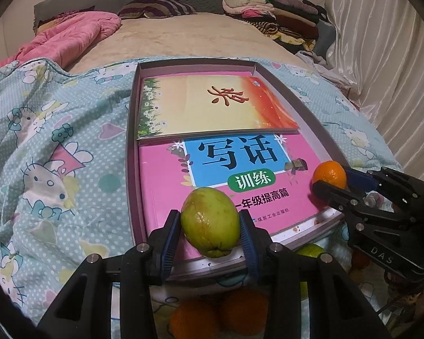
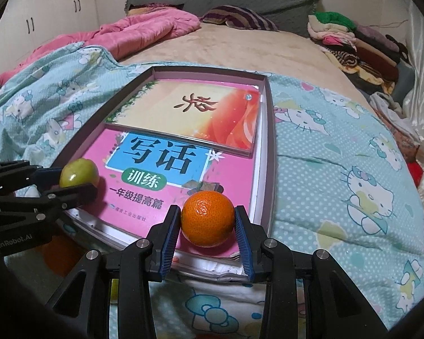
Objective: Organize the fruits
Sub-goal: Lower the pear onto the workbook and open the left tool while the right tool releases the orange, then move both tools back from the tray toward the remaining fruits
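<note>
My left gripper (image 1: 210, 223) is shut on a green fruit (image 1: 210, 221), held just over the near edge of a pink book (image 1: 166, 186) that lies in a shallow grey tray (image 1: 130, 130). My right gripper (image 2: 207, 221) is shut on an orange (image 2: 207, 219) above the same book's near right corner. Each wrist view shows the other gripper too: the right gripper (image 1: 329, 180) with the orange (image 1: 329, 173), and the left gripper (image 2: 79, 180) with the green fruit (image 2: 77, 173). More oranges (image 1: 220, 313) and a green fruit (image 1: 309, 251) lie on the quilt below the tray.
A second, yellow and orange book (image 1: 212, 107) lies in the far half of the tray. The tray rests on a blue cartoon-print quilt (image 1: 42, 155) on a bed. A pink duvet (image 1: 70, 36) lies at the far left and folded clothes (image 1: 268, 14) at the far right.
</note>
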